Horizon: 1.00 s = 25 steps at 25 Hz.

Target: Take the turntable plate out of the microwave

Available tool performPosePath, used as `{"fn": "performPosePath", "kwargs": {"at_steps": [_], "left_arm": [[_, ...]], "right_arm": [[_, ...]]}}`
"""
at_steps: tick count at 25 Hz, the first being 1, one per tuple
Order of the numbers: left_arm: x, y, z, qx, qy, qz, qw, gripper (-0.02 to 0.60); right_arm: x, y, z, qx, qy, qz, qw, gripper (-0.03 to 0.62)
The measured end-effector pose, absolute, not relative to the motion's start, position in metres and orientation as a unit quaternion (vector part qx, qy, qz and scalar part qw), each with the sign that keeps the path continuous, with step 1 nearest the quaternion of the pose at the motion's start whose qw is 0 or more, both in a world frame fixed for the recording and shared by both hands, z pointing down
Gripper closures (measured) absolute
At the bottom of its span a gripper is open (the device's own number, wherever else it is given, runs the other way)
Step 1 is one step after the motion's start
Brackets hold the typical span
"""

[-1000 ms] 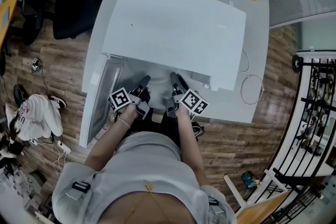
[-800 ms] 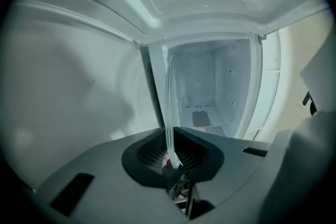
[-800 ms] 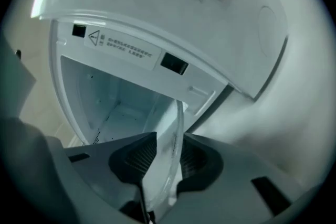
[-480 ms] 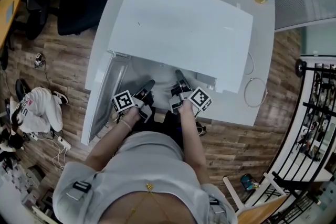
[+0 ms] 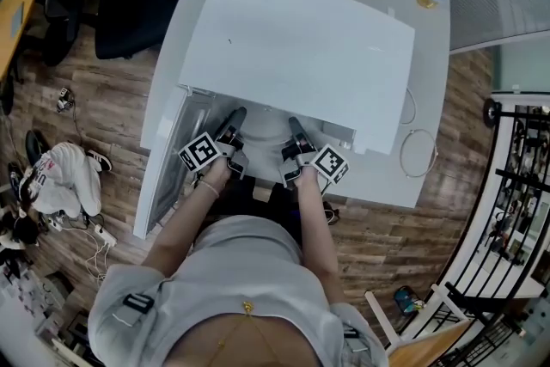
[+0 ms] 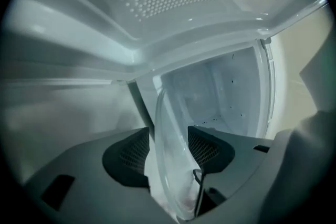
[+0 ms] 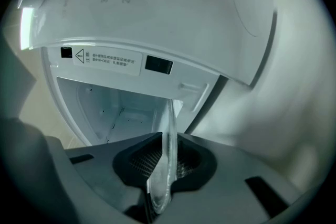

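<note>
The left gripper (image 5: 233, 119) has pushed deeper into the microwave (image 5: 296, 47), nearer the door-side edge. Its jaws have just been opening, so the turntable plate (image 6: 170, 176) now stands loose between them. The right gripper (image 7: 163, 161) has closed onto the plate's rim.

Pale grey short-sleeved top (image 5: 228, 271), thin gold chain (image 5: 246, 306); the dark left gripper (image 5: 235, 113) and right gripper (image 5: 295, 124) each bear a black-and-white marker cube (image 5: 199, 152).
</note>
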<state>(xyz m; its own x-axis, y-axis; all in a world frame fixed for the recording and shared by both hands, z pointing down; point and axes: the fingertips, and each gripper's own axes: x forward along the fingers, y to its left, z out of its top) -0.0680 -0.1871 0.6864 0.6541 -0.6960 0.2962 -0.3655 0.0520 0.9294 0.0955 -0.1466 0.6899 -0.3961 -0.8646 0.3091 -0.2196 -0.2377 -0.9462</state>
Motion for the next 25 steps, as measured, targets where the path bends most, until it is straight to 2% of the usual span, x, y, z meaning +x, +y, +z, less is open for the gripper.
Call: {"fn": "performPosePath", "kwargs": {"at_steps": [4, 8, 10, 11, 12, 25], "left_arm": [[-0.079, -0.212, 0.683, 0.664, -0.427, -0.185, 0.586, 0.348], [-0.086, -0.223, 0.686, 0.638, -0.442, -0.218, 0.592, 0.363], [-0.088, -0.222, 0.688, 0.626, -0.442, -0.228, 0.601, 0.423], [-0.088, -0.220, 0.688, 0.623, -0.439, -0.234, 0.604, 0.485], [-0.088, -0.219, 0.688, 0.620, -0.436, -0.239, 0.606, 0.506], [-0.092, -0.178, 0.673, 0.611, -0.380, -0.288, 0.632, 0.531]], "right_arm": [[0.095, -0.147, 0.690, -0.486, 0.564, -0.618, 0.254, 0.536], [0.094, -0.147, 0.691, -0.488, 0.568, -0.614, 0.248, 0.533], [0.094, -0.147, 0.689, -0.491, 0.573, -0.610, 0.243, 0.531], [0.095, -0.147, 0.689, -0.494, 0.576, -0.606, 0.238, 0.530], [0.095, -0.147, 0.689, -0.496, 0.580, -0.602, 0.232, 0.528], [0.098, -0.135, 0.675, -0.502, 0.625, -0.559, 0.210, 0.520]]}}
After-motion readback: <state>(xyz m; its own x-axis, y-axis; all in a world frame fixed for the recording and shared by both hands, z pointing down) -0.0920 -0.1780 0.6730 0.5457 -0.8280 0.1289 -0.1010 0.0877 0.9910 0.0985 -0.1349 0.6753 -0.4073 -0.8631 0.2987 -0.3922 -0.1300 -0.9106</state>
